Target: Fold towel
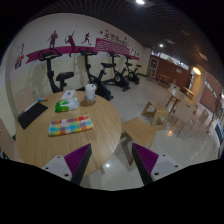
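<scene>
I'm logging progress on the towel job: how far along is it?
Nothing looks done: the colourful towel lies on the round table, apparently in a small rectangle, untouched. In hand: nothing; the gripper hangs open, short of the table. Left: reach, grasp and fold.

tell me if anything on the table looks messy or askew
Nothing stands out. The towel lies flat and already folded on the table, clear of the cup. The open gripper holds nothing.

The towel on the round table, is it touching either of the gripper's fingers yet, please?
Apart. The gripper view shows bare table between the folded, colourful towel and the open gripper, whose fingers sit well short of it.
</scene>
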A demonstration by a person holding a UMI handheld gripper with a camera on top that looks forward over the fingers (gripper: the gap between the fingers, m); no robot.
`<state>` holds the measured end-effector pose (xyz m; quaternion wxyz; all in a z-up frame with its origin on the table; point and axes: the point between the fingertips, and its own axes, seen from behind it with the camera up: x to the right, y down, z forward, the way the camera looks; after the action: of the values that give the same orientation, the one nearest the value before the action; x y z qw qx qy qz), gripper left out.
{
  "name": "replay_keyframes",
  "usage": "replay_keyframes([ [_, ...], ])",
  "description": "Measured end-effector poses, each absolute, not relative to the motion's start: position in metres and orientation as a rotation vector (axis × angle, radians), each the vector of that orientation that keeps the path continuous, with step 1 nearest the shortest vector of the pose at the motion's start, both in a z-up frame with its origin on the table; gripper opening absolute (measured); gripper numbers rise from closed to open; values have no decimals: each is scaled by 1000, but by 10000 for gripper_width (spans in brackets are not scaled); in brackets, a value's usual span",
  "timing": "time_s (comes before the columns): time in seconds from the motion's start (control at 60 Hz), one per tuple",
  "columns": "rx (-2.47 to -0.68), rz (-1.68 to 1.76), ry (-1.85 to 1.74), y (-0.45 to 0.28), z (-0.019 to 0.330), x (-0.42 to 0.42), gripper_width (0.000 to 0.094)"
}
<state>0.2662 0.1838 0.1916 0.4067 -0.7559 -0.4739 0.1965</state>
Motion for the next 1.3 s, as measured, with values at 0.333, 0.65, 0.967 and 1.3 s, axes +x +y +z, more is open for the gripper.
replay_keyframes([
  [0.333, -1804, 557, -1353, 129, 194, 227, 853],
  [0.65, -1663, 736, -1598, -23, 172, 156, 853],
  [0.967, -1633, 797, -1579, -79, 137, 58, 855],
  [1.3, -1689, 704, -1597, -65, 41, -58, 860],
])
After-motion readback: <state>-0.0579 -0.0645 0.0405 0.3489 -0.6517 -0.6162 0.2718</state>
